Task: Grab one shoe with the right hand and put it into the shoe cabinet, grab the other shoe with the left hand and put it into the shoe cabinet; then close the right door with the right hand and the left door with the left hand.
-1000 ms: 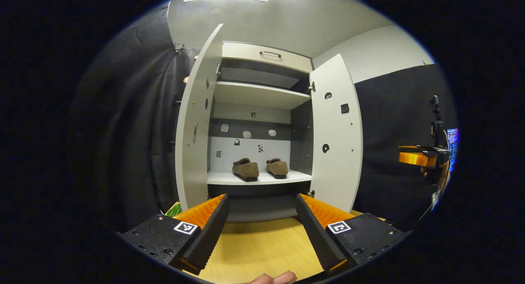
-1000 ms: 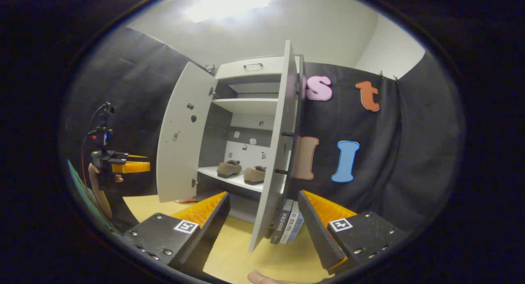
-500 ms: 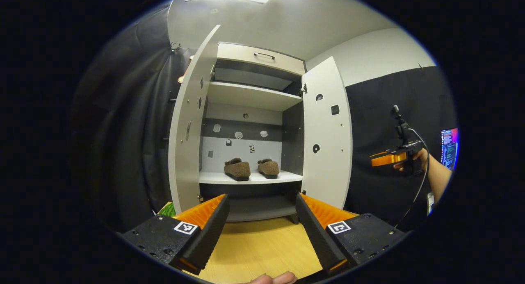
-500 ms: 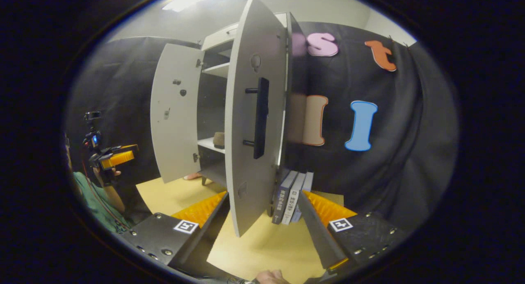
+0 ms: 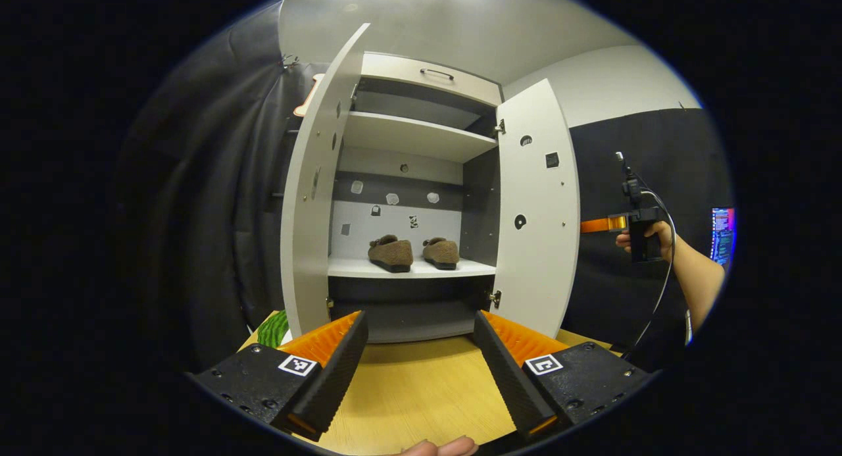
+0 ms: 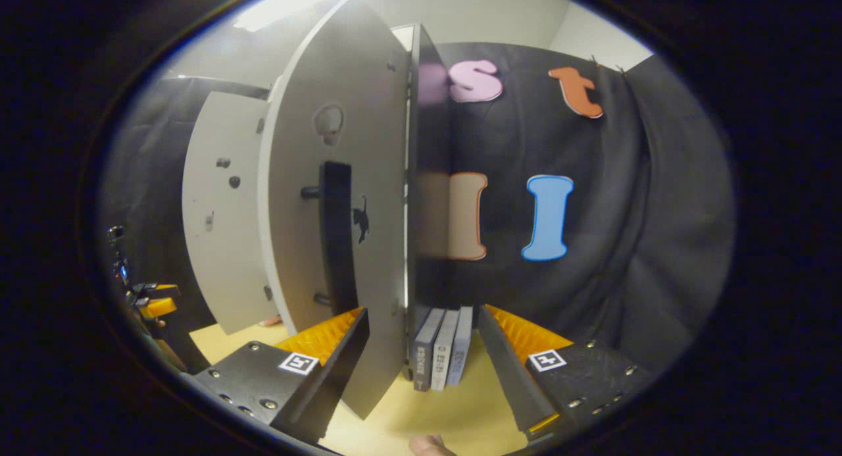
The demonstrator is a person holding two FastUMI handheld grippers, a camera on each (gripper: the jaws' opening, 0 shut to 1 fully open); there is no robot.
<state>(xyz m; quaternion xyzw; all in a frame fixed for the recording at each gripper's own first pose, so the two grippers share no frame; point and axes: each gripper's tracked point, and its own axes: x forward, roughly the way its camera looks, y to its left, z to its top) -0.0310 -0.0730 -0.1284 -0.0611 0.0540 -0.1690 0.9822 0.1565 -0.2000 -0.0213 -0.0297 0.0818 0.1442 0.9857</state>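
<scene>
Two shoes (image 5: 391, 253) side by side on cabinet shelf (image 5: 408, 268), heels outward, both grippers' fingers apart, empty.

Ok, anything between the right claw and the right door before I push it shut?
Nothing visible. The open right claw is right at the right door, close to its handle. The books stand behind the door, likely clear of its swing.

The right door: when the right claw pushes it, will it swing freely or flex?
The right door looks like a rigid flat panel, so it should not flex. It hangs on hinges, so a push would probably swing it shut. The open right claw straddles its edge; pushing beside the handle seems steadier.
</scene>
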